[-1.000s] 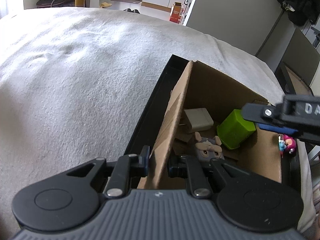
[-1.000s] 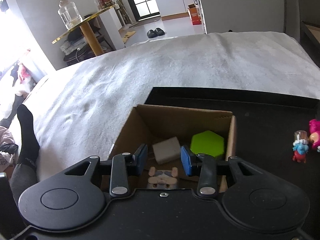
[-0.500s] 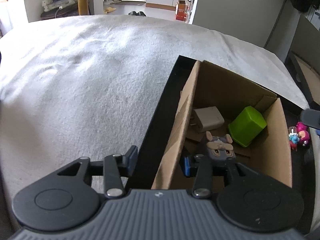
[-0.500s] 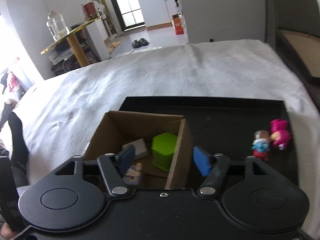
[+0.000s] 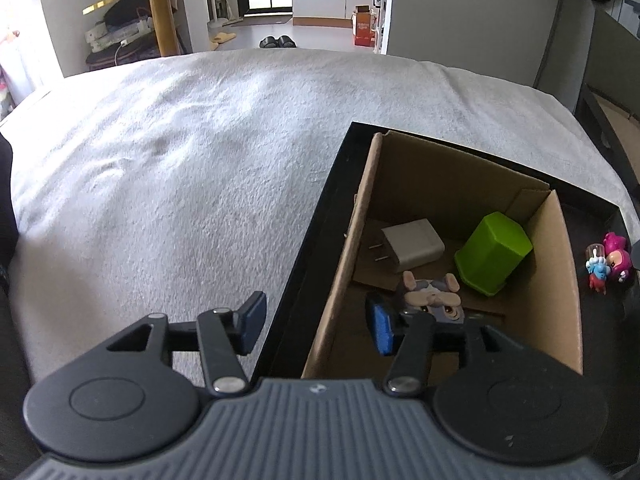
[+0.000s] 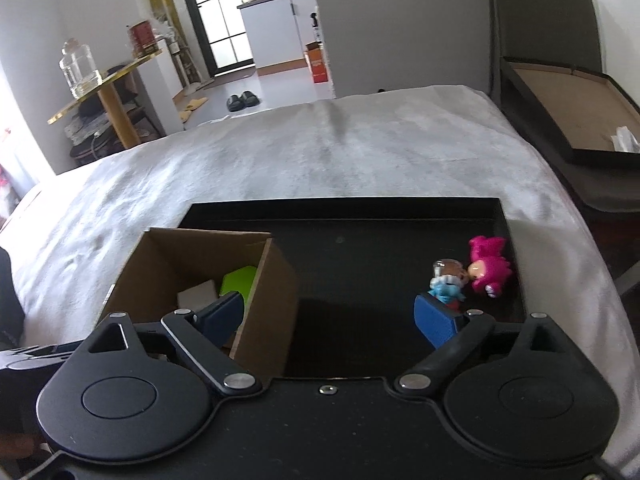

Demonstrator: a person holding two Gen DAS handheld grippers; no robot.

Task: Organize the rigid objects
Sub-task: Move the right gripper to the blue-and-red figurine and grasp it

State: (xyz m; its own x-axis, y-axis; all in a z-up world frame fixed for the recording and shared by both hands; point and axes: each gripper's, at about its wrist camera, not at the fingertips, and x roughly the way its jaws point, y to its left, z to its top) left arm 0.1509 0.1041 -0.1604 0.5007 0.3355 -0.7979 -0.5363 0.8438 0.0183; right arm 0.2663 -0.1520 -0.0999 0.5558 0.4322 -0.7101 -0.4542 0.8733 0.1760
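Note:
An open cardboard box (image 5: 560, 280) stands in the left part of a black tray (image 6: 360, 240) on a grey-white bed. Inside it lie a white charger (image 5: 414, 245), a green hexagonal block (image 5: 494, 254) and a grey animal figure (image 5: 432, 300). A pink figure (image 6: 489, 266) and a small blue-and-white figure (image 6: 447, 282) lie on the tray to the right. My left gripper (image 5: 316, 322) is open, straddling the box's left wall. My right gripper (image 6: 332, 314) is open wide over the tray, its left finger inside the box, its right fingertip (image 6: 434, 322) just before the blue-and-white figure.
The bed cover (image 5: 180, 160) spreads left and behind the tray. A second tray-like box lid (image 6: 572, 120) rests on dark furniture to the right. A round gold-edged side table (image 6: 104, 84) with a glass jar stands beyond the bed at the left.
Both grippers have opened wider. The left one has let go of the box's left wall and pulled back. The right one has moved right, from over the box toward the two figures.

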